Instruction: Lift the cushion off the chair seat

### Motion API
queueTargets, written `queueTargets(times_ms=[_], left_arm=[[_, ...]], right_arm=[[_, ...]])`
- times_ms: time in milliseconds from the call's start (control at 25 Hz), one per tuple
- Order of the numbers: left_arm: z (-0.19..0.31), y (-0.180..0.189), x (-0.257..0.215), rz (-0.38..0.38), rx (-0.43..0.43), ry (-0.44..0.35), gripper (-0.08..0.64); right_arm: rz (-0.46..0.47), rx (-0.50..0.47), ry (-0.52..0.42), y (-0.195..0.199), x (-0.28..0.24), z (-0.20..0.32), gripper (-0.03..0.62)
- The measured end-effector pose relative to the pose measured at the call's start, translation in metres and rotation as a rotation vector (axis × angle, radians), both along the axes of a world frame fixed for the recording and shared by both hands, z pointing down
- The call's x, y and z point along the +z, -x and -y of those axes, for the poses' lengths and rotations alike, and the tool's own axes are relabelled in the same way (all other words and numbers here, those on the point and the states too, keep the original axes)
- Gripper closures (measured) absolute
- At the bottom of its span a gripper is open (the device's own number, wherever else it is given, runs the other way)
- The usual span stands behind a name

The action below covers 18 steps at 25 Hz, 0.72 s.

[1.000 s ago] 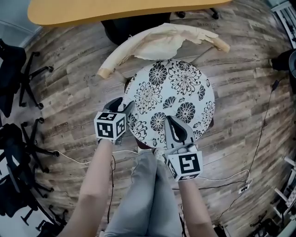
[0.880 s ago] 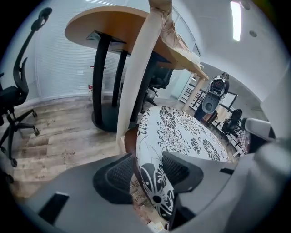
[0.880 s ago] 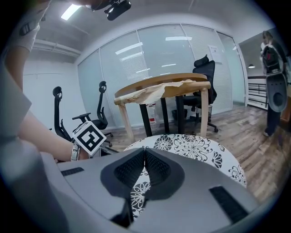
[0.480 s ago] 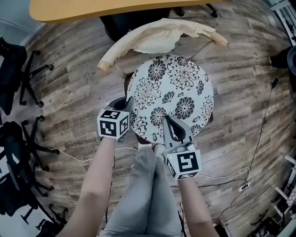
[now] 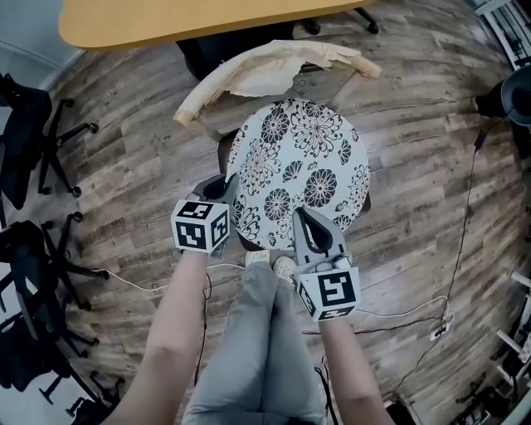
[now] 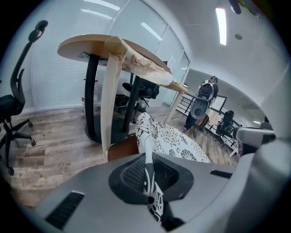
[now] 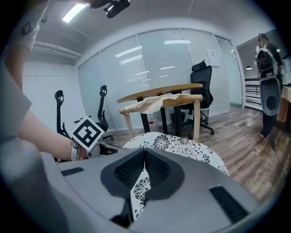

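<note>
Over the chair seat (image 6: 122, 148), the cushion (image 5: 299, 170) has come up slightly since a second ago. The left gripper (image 5: 229, 188) has just been closing and now pinches the cushion's rim tightly. The right gripper (image 5: 304, 217) also clamps the near rim. Behind the seat the backrest (image 5: 274, 70) blocks the way, but straight above the seat the way looks open.

Chair backrest (image 5: 265, 70) and table (image 5: 191, 21) close the far side. Bare floor (image 5: 423, 149) lies open at right. Office chairs (image 5: 25, 108) crowd the left.

Left claw (image 5: 226, 186), right claw (image 5: 302, 217), both clenched
</note>
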<state>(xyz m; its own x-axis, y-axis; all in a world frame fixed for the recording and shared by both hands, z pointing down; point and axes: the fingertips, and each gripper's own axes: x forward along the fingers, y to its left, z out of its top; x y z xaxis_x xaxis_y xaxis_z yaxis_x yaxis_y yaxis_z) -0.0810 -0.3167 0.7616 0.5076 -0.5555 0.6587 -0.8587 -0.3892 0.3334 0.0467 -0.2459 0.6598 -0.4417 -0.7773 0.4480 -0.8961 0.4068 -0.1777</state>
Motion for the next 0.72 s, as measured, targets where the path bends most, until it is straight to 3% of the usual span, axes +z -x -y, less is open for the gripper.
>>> queueTargets(times_ms=[720], left_arm=[[-0.016,-0.042,-0.094,-0.023,0.049,-0.085,0.545]], right_arm=[[0.008,0.020,-0.039,-0.021,-0.074,-0.020,0.566]])
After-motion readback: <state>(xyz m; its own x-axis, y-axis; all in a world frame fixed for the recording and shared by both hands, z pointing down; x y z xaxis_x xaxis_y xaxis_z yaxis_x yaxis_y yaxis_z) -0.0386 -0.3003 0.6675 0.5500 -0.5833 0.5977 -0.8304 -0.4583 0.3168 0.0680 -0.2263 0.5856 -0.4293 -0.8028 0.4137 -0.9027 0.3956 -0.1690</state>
